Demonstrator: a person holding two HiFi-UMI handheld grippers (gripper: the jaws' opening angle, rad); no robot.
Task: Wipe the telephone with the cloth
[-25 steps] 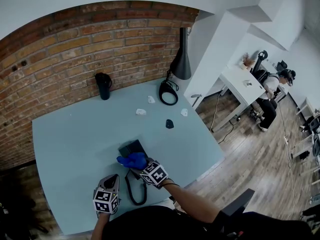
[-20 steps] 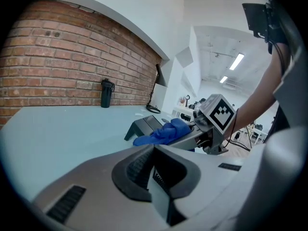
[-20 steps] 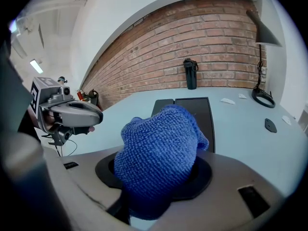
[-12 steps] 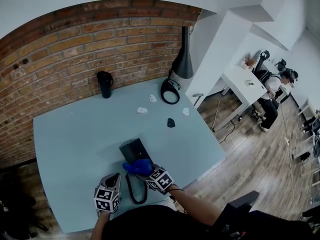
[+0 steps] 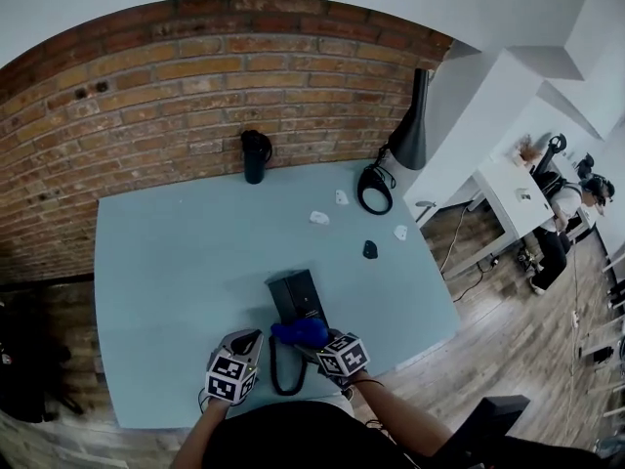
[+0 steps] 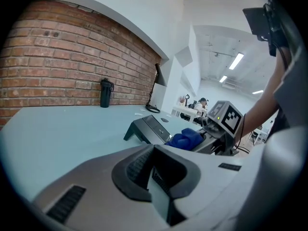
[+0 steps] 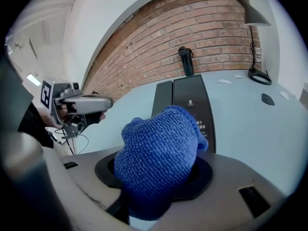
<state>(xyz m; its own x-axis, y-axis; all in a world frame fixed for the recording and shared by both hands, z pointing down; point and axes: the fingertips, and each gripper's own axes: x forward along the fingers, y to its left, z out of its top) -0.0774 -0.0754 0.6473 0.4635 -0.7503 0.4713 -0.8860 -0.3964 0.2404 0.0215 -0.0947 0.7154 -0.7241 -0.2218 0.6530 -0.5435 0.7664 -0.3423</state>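
Observation:
A black telephone (image 5: 295,294) sits tilted up on the pale blue table (image 5: 176,262), with a black cord loop (image 5: 277,371) at its near end. My right gripper (image 5: 314,340) is shut on a bunched blue cloth (image 5: 300,332), which rests at the phone's near edge. In the right gripper view the cloth (image 7: 159,153) fills the jaws of the right gripper (image 7: 156,186), and the telephone's (image 7: 191,105) face lies just beyond. My left gripper (image 5: 248,342) hovers to the left of the cord, shut and empty. The left gripper view shows the telephone (image 6: 148,128) and cloth (image 6: 186,138) ahead.
A black bottle (image 5: 255,154) stands by the brick wall. A black lamp (image 5: 410,125) with a ring base (image 5: 372,190) is at the far right corner. Small white scraps (image 5: 319,217) and a dark piece (image 5: 369,249) lie beyond the phone. A person sits at a white desk (image 5: 508,189) to the right.
My right gripper has dragged the blue cloth down the phone's face toward its near edge. The head view has swung, so everything sits further right. The left gripper has stayed beside the cord.

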